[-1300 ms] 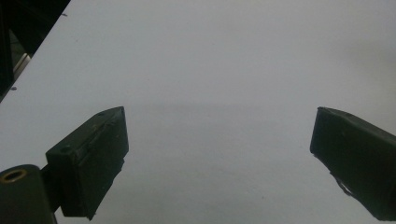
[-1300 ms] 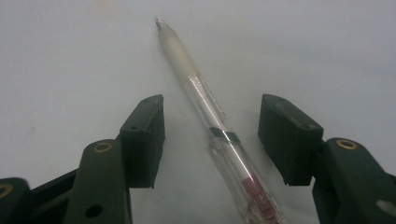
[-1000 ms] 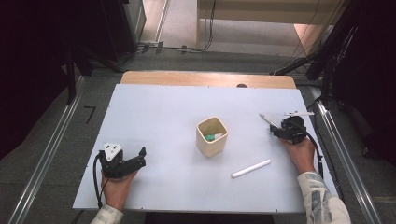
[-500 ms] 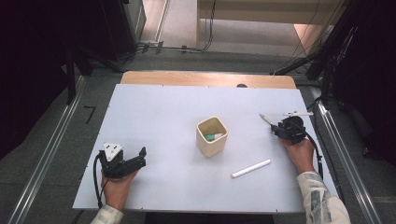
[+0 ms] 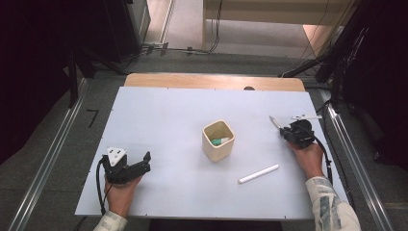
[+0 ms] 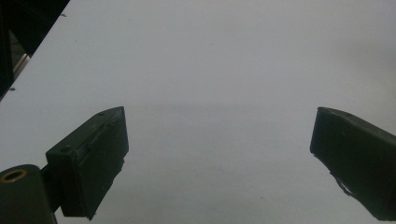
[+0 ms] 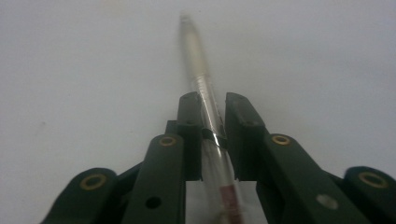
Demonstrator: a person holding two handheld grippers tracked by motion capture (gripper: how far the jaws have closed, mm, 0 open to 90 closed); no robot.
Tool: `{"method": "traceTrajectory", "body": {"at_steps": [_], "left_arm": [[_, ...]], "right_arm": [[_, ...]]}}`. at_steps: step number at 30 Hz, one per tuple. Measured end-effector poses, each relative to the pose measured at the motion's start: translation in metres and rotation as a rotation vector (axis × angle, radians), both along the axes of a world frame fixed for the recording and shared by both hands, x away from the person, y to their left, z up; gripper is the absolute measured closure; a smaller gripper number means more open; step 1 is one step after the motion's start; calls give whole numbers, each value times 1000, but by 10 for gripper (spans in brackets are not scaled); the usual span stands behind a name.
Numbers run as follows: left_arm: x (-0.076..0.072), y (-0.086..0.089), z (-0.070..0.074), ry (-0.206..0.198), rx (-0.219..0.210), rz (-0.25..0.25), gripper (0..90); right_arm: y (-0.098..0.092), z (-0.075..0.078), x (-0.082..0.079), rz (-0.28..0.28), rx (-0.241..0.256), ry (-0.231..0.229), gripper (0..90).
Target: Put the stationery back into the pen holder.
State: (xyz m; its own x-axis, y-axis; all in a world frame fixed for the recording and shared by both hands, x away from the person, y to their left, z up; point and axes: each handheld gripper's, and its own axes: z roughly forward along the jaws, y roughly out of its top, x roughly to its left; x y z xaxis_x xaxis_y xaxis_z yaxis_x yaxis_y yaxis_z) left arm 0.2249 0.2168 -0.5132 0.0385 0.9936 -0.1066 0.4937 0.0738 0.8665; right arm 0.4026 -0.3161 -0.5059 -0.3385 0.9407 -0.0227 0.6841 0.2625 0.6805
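At near left, our left gripper point(image 5: 139, 161) rests on the white table point(image 5: 159, 120) with jaws spread wide and nothing between them. At centre stands a cream square cup point(image 5: 218, 140) with a green item point(image 5: 219, 141) inside; near right of it lies a white marker point(image 5: 258, 173). At right, our right gripper point(image 5: 283, 131) is clamped on a clear pen point(image 7: 205, 102), jaws closed about its lower barrel, tip pointing far-left over the table. We judge the pen light, stiff and smooth, hence prone to slip or pivot; a mid-barrel hold seems soundest.
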Motion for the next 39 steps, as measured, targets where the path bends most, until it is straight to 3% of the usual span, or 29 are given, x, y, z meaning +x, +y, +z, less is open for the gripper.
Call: {"method": "traceTrajectory", "body": {"at_steps": [19,33,39], "left_arm": [[0,1,0,-2,-1,1,53],[0,1,0,0,3,1,53],[0,0,0,1,1,3,52]], "right_arm": [[-4,2,-3,-30,38,-3,777],[6,18,-17,28,77,-52,777],[11,25,-23,51,119,-65,777]]}}
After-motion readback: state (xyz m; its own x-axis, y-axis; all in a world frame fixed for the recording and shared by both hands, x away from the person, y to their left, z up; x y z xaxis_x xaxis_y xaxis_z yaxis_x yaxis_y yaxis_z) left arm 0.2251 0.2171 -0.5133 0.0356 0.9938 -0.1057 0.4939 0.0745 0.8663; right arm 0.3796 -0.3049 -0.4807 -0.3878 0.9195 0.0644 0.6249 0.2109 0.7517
